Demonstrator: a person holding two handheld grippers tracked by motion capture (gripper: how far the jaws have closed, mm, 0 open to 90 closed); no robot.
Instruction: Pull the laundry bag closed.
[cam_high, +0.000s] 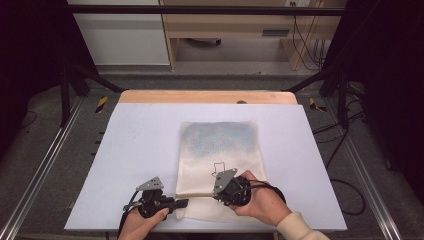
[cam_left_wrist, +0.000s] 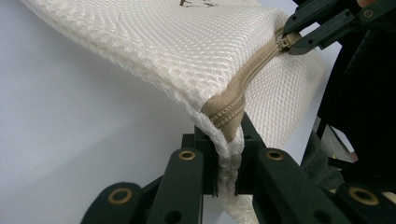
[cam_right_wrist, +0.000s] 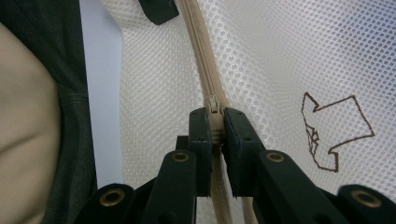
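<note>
A white mesh bag (cam_high: 220, 145) lies flat on the pale table (cam_high: 140, 150), its tan zipper (cam_high: 197, 195) running along the near edge. My left gripper (cam_high: 182, 202) comes in from the left. In the left gripper view it (cam_left_wrist: 227, 140) is shut on the bag's corner (cam_left_wrist: 187, 51), right at the zipper's end (cam_left_wrist: 229, 112). My right gripper (cam_high: 217, 196) faces it from the right. Its jaws (cam_right_wrist: 215, 116) are shut on the zipper pull (cam_right_wrist: 214, 103), with the zipper (cam_right_wrist: 198, 51) stretching away towards the left gripper's jaw tip (cam_right_wrist: 159, 10).
A small brown line drawing (cam_right_wrist: 331, 130) marks the mesh beside the zipper. A wooden strip (cam_high: 207, 97) borders the table's far edge. Metal rails (cam_high: 45, 165) and black frame legs (cam_high: 342, 95) flank the table, with cables (cam_high: 350, 200) on the floor at the right.
</note>
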